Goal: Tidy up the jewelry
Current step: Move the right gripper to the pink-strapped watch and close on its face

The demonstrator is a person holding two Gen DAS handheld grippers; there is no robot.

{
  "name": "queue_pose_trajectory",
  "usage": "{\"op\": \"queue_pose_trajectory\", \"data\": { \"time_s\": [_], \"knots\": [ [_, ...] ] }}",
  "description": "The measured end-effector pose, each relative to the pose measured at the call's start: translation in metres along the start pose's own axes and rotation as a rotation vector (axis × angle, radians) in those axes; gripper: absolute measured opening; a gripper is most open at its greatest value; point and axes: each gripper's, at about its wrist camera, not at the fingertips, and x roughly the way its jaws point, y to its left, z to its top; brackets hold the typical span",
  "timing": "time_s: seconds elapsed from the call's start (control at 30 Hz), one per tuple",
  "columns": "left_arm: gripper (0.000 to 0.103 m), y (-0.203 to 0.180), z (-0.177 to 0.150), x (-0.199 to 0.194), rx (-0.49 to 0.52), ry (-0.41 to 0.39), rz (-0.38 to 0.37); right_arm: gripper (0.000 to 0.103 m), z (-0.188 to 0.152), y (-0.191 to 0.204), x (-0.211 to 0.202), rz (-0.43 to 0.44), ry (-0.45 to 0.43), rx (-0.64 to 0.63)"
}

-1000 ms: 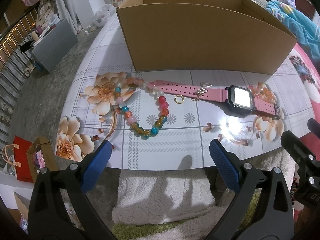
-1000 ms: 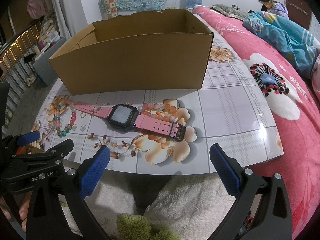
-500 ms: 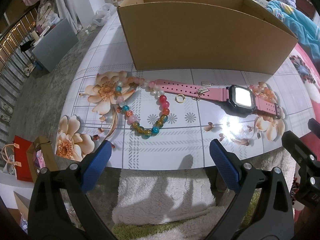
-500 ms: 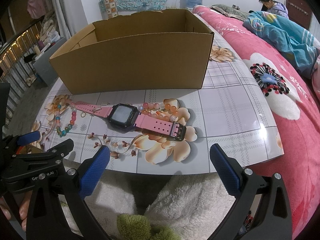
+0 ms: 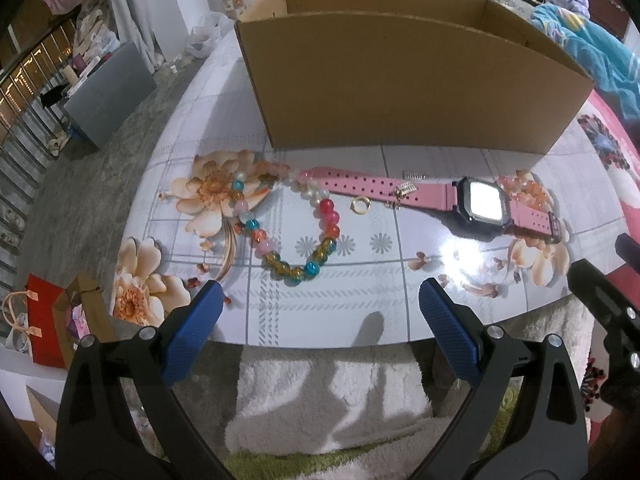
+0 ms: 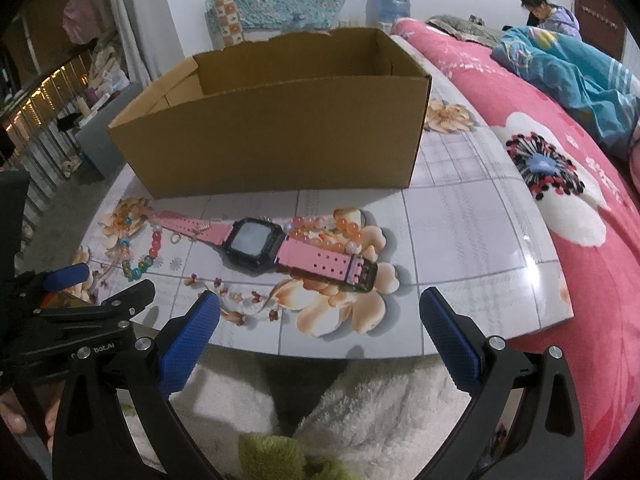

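1 pink watch (image 5: 448, 198), 2 bead bracelets (image 5: 298, 236), 1 box (image 5: 400, 84)

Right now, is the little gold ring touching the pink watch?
Apart. In the left wrist view, the gold ring lies on bare table just below the pink watch strap, a strip of table showing between them.

Left gripper (image 5: 316, 320) hangs wide open at the near edge of the desk (image 5: 320, 300), nothing between its blue pads (image 5: 192, 332). On the floral top there's a bead bracelet (image 5: 288, 224) looped to the left, a small gold ring (image 5: 361, 205) just beside it, and a pink watch (image 5: 480, 204) stretched out flat to the right, with a tiny charm (image 5: 405, 189) lying on its strap. Behind them stands an open cardboard box (image 5: 400, 80). The other gripper (image 5: 604, 312) pokes in at the right edge.
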Motion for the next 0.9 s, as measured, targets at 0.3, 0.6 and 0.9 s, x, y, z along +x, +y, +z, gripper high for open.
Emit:
{"op": "queue_pose_trajectory", "data": {
  "time_s": [0.3,0.6,0.9],
  "knots": [
    [0.095,0.014,0.011,-0.009,0.004,-0.105,-0.167,0.097,0.016,-0.006,-0.006,0.119,-0.078,-0.054],
    [0.095,0.049,0.016,-0.015,-0.117,-0.214,-0.416,0.082,0.025,0.009,0.007,0.246,-0.066,-0.184],
    [0.095,0.048,0.012,0.002,-0.09,-0.201,-0.31,0.063,0.032,0.035,0.035,0.243,0.0,-0.419]
  ]
}}
